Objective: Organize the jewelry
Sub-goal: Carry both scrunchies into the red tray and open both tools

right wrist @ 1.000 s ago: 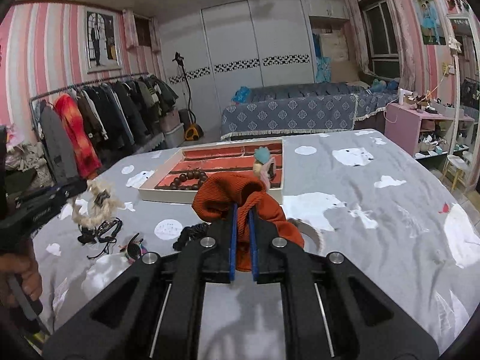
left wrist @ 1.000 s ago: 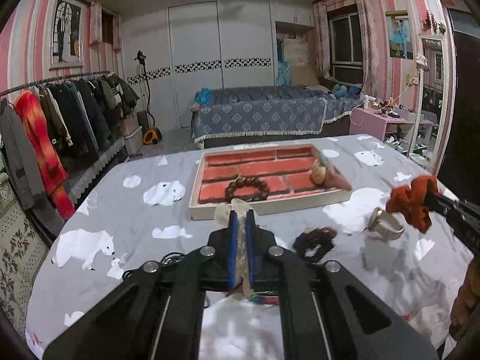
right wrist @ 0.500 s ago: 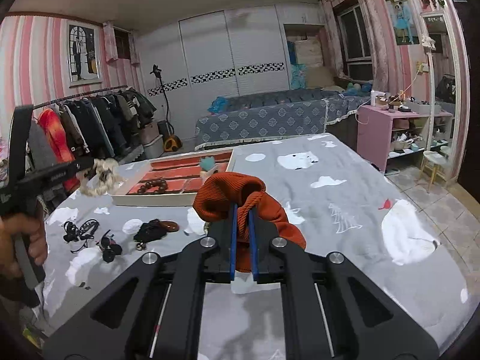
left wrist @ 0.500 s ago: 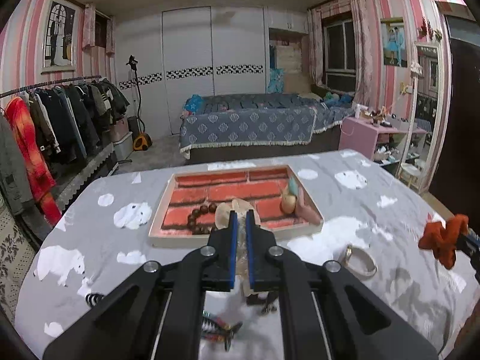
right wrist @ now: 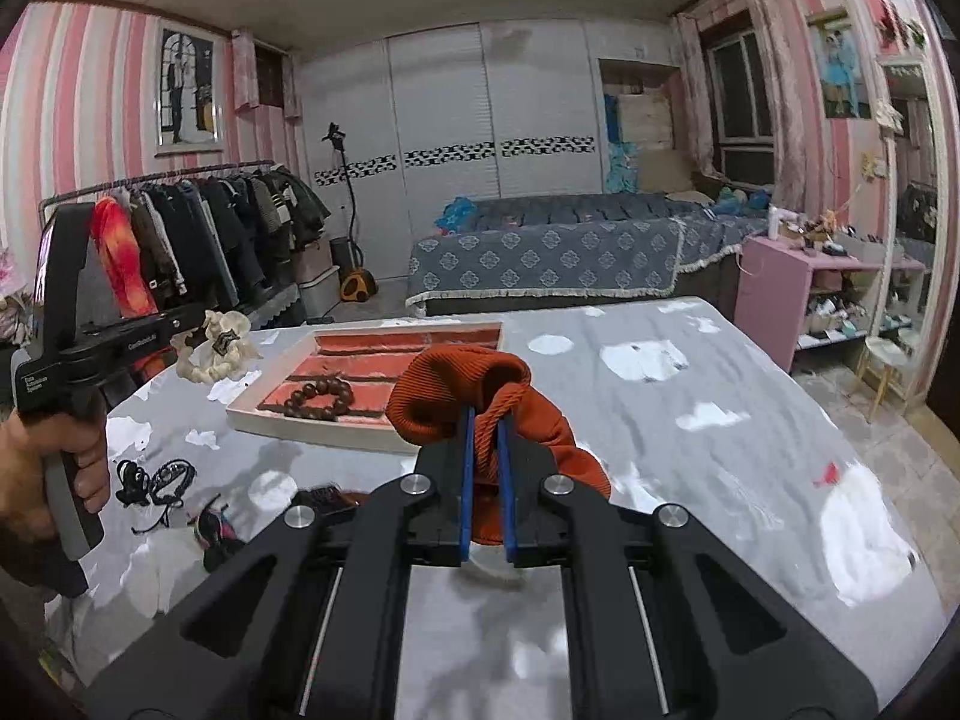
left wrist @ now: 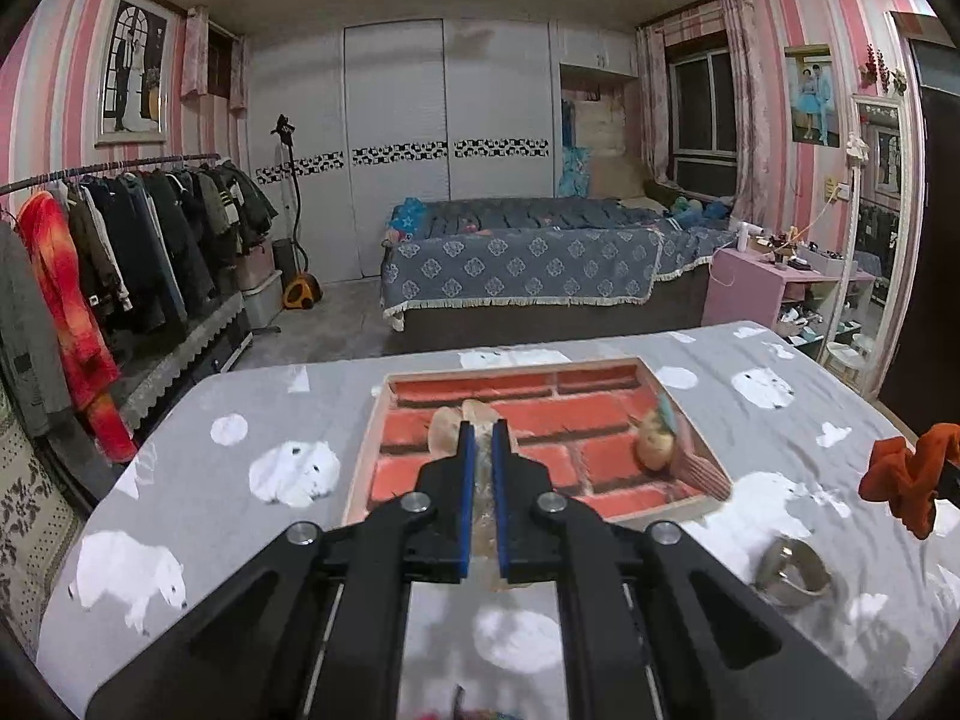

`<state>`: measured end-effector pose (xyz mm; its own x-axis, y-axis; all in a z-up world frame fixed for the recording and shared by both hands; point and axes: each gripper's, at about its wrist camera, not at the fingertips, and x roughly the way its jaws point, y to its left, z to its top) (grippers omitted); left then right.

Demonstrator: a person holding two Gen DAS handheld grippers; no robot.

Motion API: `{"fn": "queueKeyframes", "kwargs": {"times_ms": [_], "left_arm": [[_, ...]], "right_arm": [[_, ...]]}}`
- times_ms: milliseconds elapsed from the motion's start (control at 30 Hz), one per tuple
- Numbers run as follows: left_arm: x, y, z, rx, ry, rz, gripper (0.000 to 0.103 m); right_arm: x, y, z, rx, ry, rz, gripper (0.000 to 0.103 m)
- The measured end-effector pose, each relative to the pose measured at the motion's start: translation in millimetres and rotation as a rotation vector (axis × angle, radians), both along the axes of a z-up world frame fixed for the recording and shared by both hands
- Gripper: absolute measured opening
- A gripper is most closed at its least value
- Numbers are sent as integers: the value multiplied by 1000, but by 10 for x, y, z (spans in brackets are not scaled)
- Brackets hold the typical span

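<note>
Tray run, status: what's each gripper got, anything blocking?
Left gripper shut on cream scrunchie, over tray. Right gripper shut on orange scrunchie, off to the side. Beads in tray; nothing blocking.

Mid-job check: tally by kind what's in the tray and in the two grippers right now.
Scrunchies: 2, the cream scrunchie in the left gripper and the orange scrunchie in the right gripper
Bead bracelets: 1, the wooden bead bracelet in the tray
Ornaments: 1, the beige and teal ornament at the tray's right wall
Total: 4
</note>
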<state>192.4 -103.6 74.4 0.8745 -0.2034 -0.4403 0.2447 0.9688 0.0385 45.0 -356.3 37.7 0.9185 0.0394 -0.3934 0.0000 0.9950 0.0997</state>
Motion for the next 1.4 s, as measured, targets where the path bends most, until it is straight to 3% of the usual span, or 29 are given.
{"fn": "queueKeyframes", "kwargs": {"times_ms": [300, 533, 733, 1067, 1233, 1333, 1400], "left_arm": [[506, 192, -106, -68, 34, -15, 6], [953, 260, -372, -140, 111, 5, 6], [1191, 176, -627, -91, 137, 36, 6], [1489, 109, -1063, -42, 263, 2, 7], [1537, 156, -1144, -35, 289, 31, 10], [1535, 107, -1237, 2, 329, 19, 16], [1502, 67, -1215, 14, 323, 15, 42]], "right_arm": [[838, 420, 124, 32, 0, 76, 8], [1545, 724, 42, -3, 33, 99, 8], [1945, 759, -193, -3, 100, 91, 9], [2468, 890, -788, -20, 291, 93, 10], [2536, 905, -986, -37, 348, 95, 19], [2503, 861, -984, -25, 340, 91, 31], [2457, 855, -925, -14, 324, 95, 41]]}}
